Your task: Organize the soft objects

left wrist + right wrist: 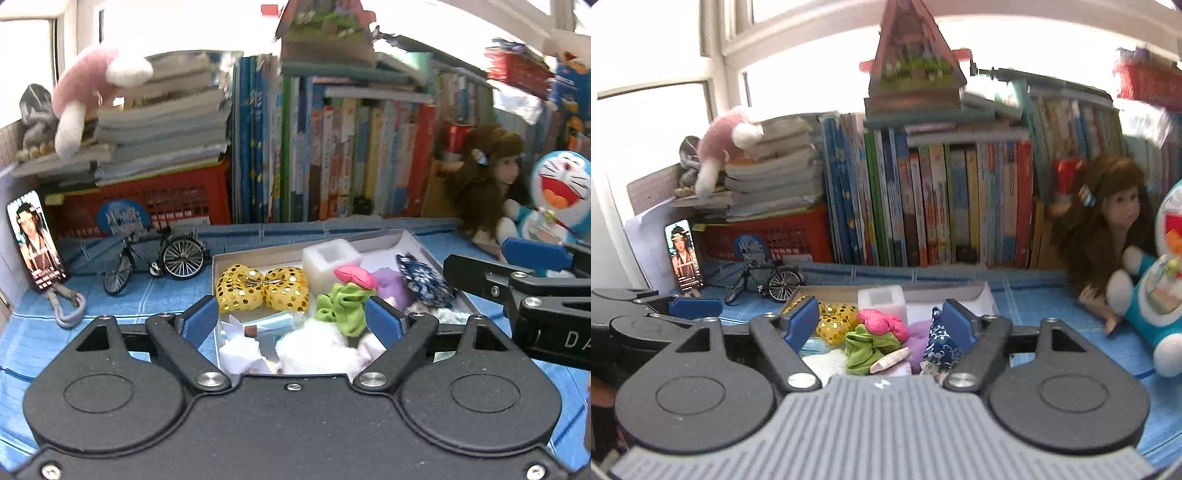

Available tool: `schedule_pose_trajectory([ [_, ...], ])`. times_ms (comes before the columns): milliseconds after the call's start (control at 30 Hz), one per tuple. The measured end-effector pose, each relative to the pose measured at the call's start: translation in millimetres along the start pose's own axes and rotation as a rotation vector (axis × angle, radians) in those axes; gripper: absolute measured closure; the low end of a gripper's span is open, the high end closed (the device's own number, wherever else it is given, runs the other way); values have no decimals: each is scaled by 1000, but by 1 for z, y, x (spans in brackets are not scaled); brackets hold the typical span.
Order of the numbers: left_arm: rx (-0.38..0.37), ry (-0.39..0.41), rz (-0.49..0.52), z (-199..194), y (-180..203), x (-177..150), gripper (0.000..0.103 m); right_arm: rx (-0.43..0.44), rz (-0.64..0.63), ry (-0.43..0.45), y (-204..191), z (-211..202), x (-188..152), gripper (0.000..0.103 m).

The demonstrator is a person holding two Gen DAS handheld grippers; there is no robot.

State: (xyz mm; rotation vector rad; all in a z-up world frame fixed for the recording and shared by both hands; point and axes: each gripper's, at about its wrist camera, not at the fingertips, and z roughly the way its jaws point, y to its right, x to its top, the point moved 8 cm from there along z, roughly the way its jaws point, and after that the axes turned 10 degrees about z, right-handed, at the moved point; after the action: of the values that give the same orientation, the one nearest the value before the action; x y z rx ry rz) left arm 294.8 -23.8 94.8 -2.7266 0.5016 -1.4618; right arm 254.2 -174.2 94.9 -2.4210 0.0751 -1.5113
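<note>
Above the blue surface [110, 306], left claw [291, 317] and right claw [881, 325] both spread wide, holding nothing. Down below, soft things piled in a white box [417, 240]: gold sequin bow [262, 288], green cloth [343, 306], pink cloth [882, 323].

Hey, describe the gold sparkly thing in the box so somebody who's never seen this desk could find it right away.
On the blue table, in front of the row of books, lies a shallow white box full of soft things. The gold sequin bow lies in its back left part, left of the white foam block. It alone glitters, with a metal clip across its middle.
</note>
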Motion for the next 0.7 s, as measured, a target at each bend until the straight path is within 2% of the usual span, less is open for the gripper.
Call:
schedule_pose_trajectory([
  [167, -11, 62, 5, -45, 7, -15, 16, -8, -44, 67, -8, -41, -10, 15],
  [333, -25, 127, -22, -89, 13, -45, 14, -23, -69, 136, -10, -81, -31, 13],
  [500, -1, 166, -77, -123, 23, -96, 12, -54, -99, 192, -9, -113, -71, 8],
  [600, 17, 159, -104, -133, 30, -131, 12, -73, -111, 213, -7, -127, -102, 7],
  [700, 37, 141, -109, -132, 37, -164, 11, -85, -110, 197, -1, -129, -133, 4],
])
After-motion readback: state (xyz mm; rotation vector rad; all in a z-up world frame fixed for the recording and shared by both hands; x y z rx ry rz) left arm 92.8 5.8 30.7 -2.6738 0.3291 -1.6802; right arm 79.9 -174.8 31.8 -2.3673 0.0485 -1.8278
